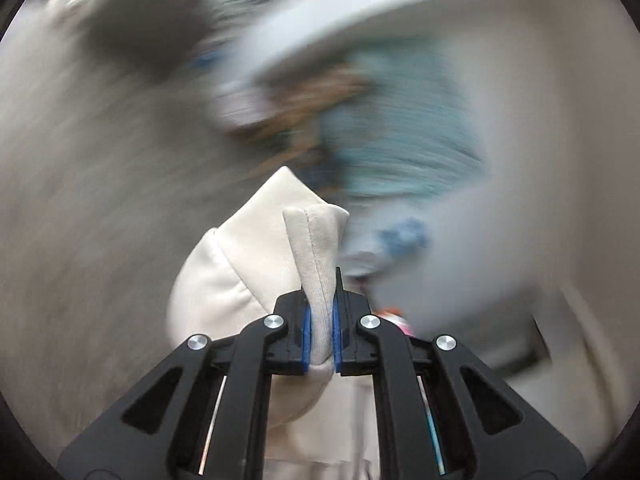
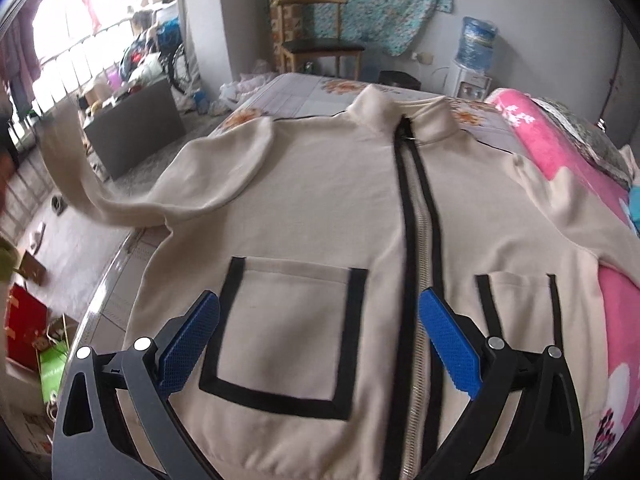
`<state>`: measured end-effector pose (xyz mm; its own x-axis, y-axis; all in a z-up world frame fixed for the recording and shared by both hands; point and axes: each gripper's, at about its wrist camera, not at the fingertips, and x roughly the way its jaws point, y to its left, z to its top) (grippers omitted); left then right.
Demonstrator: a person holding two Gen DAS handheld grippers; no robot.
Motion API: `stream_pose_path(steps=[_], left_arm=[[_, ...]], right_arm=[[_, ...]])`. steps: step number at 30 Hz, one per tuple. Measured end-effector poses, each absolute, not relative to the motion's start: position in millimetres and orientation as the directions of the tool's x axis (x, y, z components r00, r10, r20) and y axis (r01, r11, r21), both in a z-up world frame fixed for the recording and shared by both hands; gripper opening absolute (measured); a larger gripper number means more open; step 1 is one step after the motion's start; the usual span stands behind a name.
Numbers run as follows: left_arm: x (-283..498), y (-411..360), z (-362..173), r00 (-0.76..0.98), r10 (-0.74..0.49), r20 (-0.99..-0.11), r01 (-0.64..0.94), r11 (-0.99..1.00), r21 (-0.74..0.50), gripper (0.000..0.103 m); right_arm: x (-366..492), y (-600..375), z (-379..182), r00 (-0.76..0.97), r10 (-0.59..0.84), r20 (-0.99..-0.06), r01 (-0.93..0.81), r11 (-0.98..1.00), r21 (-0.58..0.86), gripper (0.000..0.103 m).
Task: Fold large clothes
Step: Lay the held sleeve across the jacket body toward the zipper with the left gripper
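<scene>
The left claw (image 1: pixel 320 332) is pressed tight on a cream sleeve cuff (image 1: pixel 316 248), the blue pads (image 1: pixel 306 330) squeezing only a narrow tongue of knit, and everything beyond it is smeared with blur. With so little cloth in the bite, I'd guess a hard pull could drag the cuff free, or tug the whole zip-up jacket (image 2: pixel 320 208) askew. The right claw (image 2: pixel 320 344) hovers spread wide and empty above the jacket's hem, a black-trimmed pocket (image 2: pixel 280 332) showing between its pads. The jacket lies front up and flat on the bed (image 2: pixel 300 92), zipper (image 2: pixel 416 216) closed toward the collar. To the jacket's left its sleeve (image 2: pixel 120 204) is lifted out over the bed's edge; if dropped there it would likely slide floorward. Right of the jacket lies a pink flowered blanket (image 2: pixel 560 148). Beyond the collar stand a wooden chair (image 2: pixel 320 40) and a water dispenser (image 2: pixel 472 60) against a grey wall; far left of the jacket, a bright barred window (image 2: pixel 60 48) over a cluttered floor.
</scene>
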<state>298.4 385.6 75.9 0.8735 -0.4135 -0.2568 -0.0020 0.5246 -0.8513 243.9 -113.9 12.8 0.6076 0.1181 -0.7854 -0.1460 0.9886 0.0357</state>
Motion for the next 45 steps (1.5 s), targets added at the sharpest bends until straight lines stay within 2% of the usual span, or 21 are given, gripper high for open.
stream_pose_path(steps=[2,5,8,9,11,13,14,17,19,21,25,30,33,36,39,42,43,45], left_arm=[[299,329,139,0.84,-0.517,-0.168,0.194,0.573,-0.796,0.008],[305,235,184,0.729,-0.67,-0.143,0.39,0.578,-0.717,0.008],[313,146,187,0.616,-0.757,-0.217,0.488,0.583,-0.65,0.009],[315,125,180,0.587,-0.771,-0.248,0.497,0.585,-0.641,0.013],[323,82,156,0.512,-0.792,-0.333,0.498,0.59,-0.636,0.02],[328,45,113,0.428,-0.795,-0.43,0.471,0.602,-0.644,0.04],[325,35,92,0.403,-0.787,-0.467,0.457,0.615,-0.642,0.043],[305,25,54,0.378,-0.752,-0.54,0.452,0.659,-0.601,0.053],[294,31,46,0.394,-0.735,-0.551,0.453,0.677,-0.579,0.061],[279,36,43,0.426,-0.712,-0.558,0.447,0.702,-0.555,0.064],[266,65,42,0.511,-0.643,-0.571,0.403,0.766,-0.501,0.071],[233,93,34,0.614,-0.499,-0.612,0.312,0.865,-0.392,0.073],[220,101,14,0.641,-0.361,-0.677,0.228,0.932,-0.281,0.073],[219,103,-15,0.63,-0.209,-0.748,0.138,0.978,-0.158,0.073],[223,104,-43,0.608,-0.095,-0.789,0.091,0.995,-0.049,0.066],[227,108,-58,0.586,-0.049,-0.809,0.075,0.997,-0.006,0.055],[228,111,-61,0.581,-0.05,-0.812,0.072,0.997,-0.01,0.052],[231,113,-65,0.584,-0.052,-0.81,0.068,0.998,-0.015,0.05]], right_arm=[[237,-128,19,0.625,0.114,-0.772,-0.12,0.992,0.049,0.097],[226,-150,26,0.65,0.095,-0.754,-0.079,0.995,0.057,0.097],[216,-177,30,0.666,0.063,-0.744,-0.023,0.998,0.064,0.097],[212,-187,29,0.666,0.052,-0.744,-0.003,0.998,0.067,0.097],[206,-207,25,0.659,0.03,-0.752,0.039,0.997,0.074,0.097],[200,-229,19,0.644,0.008,-0.765,0.078,0.994,0.076,0.097],[200,-237,16,0.638,0.001,-0.77,0.09,0.993,0.075,0.097],[197,-265,11,0.619,-0.02,-0.785,0.121,0.99,0.07,0.097],[199,-278,10,0.612,-0.01,-0.791,0.125,0.989,0.084,0.097],[205,-293,12,0.601,0.033,-0.799,0.12,0.984,0.131,0.097],[223,-309,25,0.598,0.185,-0.78,0.072,0.957,0.282,0.097],[271,-283,23,0.511,0.455,-0.729,-0.051,0.863,0.503,0.097],[303,-263,-4,0.414,0.526,-0.743,-0.034,0.824,0.565,0.087],[327,-246,-32,0.348,0.506,-0.789,-0.008,0.844,0.537,0.076],[342,-236,-54,0.292,0.468,-0.834,0.015,0.87,0.493,0.065],[346,-228,-62,0.266,0.427,-0.864,0.004,0.896,0.444,0.056],[345,-227,-62,0.266,0.416,-0.87,-0.003,0.902,0.431,0.05],[346,-218,-61,0.269,0.374,-0.887,-0.037,0.925,0.379,0.041]])
